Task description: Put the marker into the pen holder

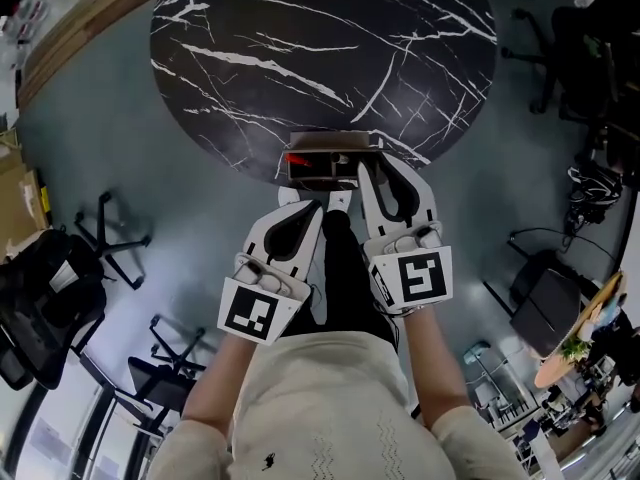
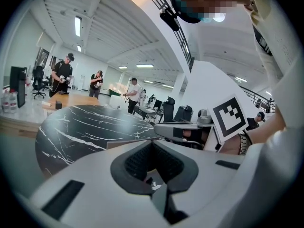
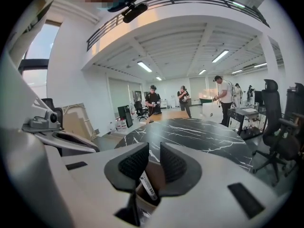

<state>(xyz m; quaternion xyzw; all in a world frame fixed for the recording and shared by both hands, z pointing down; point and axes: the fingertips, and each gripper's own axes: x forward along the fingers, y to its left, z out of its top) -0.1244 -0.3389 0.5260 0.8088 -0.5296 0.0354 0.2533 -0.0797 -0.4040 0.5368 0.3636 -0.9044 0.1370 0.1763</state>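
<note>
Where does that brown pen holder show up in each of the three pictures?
Head view: pen holder, centre, at the near edge of the black marble table.
Left gripper view: not clearly in it.
Right gripper view: low centre, seen between the jaws.
Shared landmark: that table.

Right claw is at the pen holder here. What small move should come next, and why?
Probably lift the right claw straight back from the pen holder. Its jaws stand apart, gripping nothing, and the marker appears to rest inside the pen holder below them, so the drop looks done. The left claw is shut and empty.
</note>
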